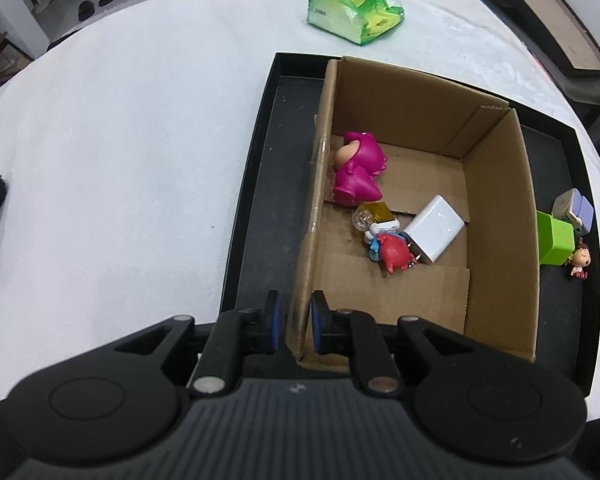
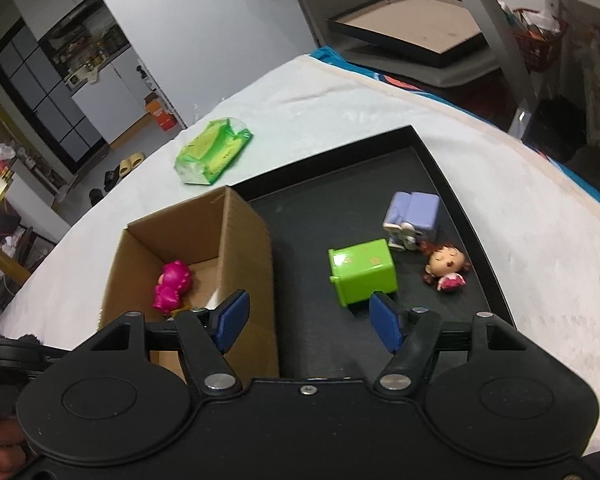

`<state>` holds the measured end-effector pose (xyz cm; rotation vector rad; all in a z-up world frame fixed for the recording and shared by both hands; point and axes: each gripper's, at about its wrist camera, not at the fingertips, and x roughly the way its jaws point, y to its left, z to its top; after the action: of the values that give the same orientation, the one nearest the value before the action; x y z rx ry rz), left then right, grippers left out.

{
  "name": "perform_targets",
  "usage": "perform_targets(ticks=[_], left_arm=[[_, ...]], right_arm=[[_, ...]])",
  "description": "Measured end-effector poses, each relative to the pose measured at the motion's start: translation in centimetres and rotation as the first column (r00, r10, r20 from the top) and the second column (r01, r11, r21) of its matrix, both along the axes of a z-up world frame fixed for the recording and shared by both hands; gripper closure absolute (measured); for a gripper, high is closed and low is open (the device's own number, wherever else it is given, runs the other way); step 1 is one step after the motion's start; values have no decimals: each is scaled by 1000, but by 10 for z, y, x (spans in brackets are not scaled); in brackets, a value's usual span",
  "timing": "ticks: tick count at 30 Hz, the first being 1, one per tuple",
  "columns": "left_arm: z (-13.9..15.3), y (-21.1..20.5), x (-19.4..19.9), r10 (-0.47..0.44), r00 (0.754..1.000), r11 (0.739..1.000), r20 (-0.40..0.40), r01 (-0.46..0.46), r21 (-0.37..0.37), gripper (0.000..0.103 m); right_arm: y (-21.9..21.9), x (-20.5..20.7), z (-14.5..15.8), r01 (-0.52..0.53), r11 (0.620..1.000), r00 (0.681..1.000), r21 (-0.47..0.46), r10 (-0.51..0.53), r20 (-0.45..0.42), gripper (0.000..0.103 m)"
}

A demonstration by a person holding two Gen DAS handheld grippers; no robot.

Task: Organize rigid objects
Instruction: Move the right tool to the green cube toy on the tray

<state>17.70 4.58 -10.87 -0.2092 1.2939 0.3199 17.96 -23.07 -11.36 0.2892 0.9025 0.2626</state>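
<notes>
A cardboard box [image 1: 496, 184] stands in a black tray [image 1: 260, 184]. My left gripper [image 1: 296, 322] is shut on the box's left wall at its near corner. Inside lie a magenta figure [image 1: 358, 168], a white charger [image 1: 436, 226], a red toy [image 1: 394, 254] and a small clear bottle [image 1: 370, 216]. My right gripper [image 2: 306, 320] is open and empty above the tray [image 2: 452, 160], just short of a green toy bin [image 2: 362, 272]. A purple block toy [image 2: 414, 218] and a small doll [image 2: 448, 266] lie beyond it. The box [image 2: 240, 240] is to its left.
A green plastic packet [image 1: 356, 8] lies on the white tablecloth [image 1: 120, 140] beyond the tray. A framed board [image 2: 412, 28] and a shelf with clutter stand past the table's far edge. Shoes lie on the floor far left.
</notes>
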Motion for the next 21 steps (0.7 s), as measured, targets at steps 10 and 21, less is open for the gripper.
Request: perform_targets(ticks=[10, 21], left_arm=[[0, -7, 8, -18, 1000, 998, -13, 19, 59, 61], [-4, -14, 17, -9, 999, 994, -34, 13, 106, 58]], right_arm=[[-5, 17, -19, 7, 1000, 1000, 8, -6, -24, 31], [-1, 43, -35, -33, 999, 998, -15, 32, -49, 31]])
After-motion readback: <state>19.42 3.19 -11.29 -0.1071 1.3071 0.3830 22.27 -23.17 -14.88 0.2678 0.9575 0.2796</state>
